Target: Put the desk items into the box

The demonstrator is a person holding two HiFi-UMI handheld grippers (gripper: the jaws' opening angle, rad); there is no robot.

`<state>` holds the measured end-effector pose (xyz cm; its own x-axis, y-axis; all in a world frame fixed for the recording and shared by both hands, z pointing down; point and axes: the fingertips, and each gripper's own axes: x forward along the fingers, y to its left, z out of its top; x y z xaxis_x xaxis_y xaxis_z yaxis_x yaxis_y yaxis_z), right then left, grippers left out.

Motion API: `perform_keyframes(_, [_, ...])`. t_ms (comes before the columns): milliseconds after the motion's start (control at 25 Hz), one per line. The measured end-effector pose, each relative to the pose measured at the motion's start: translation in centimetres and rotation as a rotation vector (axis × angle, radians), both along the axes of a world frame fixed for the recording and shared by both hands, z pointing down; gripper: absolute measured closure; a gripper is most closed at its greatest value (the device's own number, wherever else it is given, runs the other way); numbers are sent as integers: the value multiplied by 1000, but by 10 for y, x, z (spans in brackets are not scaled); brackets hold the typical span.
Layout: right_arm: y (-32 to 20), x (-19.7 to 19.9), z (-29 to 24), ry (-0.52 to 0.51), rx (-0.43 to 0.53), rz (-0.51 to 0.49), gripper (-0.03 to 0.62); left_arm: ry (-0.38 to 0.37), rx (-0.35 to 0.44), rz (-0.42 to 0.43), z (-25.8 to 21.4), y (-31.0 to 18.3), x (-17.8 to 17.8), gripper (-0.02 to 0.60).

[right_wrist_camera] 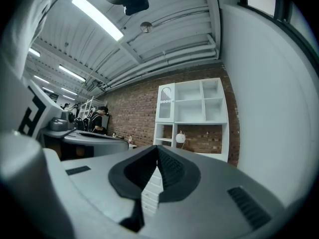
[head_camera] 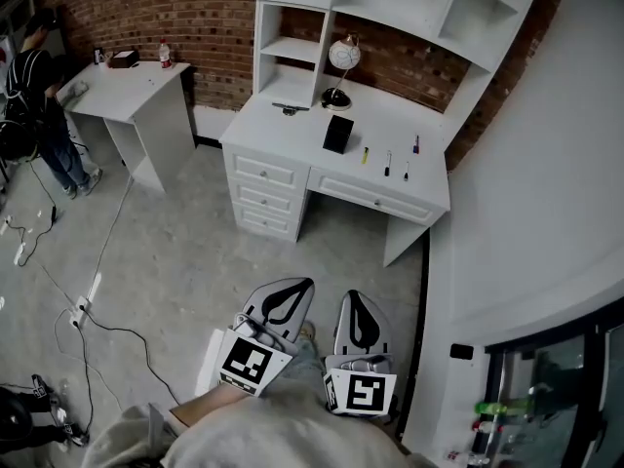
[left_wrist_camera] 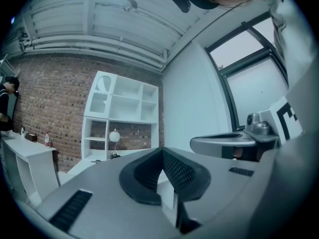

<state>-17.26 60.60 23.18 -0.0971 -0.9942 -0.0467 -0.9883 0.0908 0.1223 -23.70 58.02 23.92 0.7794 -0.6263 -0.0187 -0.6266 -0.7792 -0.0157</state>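
Observation:
Across the room stands a white desk (head_camera: 292, 130) with a hutch. On its top I see an upright black box (head_camera: 337, 134), a yellow marker (head_camera: 366, 154), two dark pens (head_camera: 387, 164) (head_camera: 407, 171) and a purple one (head_camera: 415, 144). A small dark item (head_camera: 290, 109) lies near the globe lamp (head_camera: 342, 57). Both grippers are held low and close to the person's body, far from the desk. My left gripper (head_camera: 295, 286) (left_wrist_camera: 160, 151) is shut and empty. My right gripper (head_camera: 353, 300) (right_wrist_camera: 157, 147) is shut too, with nothing in it.
A smaller white table (head_camera: 127, 91) with a few items stands at the back left, with a person (head_camera: 29, 76) beside it. Cables (head_camera: 88, 310) and a power strip lie on the grey floor at the left. A white wall (head_camera: 546, 164) runs along the right.

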Motion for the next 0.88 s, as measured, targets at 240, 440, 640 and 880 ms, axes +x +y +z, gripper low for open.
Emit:
perform_keyframes(240, [-60,26,1,8,-17,-10,577,-11,-7,4,0,-57,30,575])
perform_keyframes(440, [-114,48,-5,19,-18,-27,577,-6,-11,-17,-7,-111,50,575])
perform_keyframes(640, [-166,77,-10,4,-5,-44,577,-15,-8,-37,-8,-159,77,574])
perform_keyframes(880, [-224,104,-3,-1,-4,-90,577,-19,-12,-68,-3,-213,106,574])
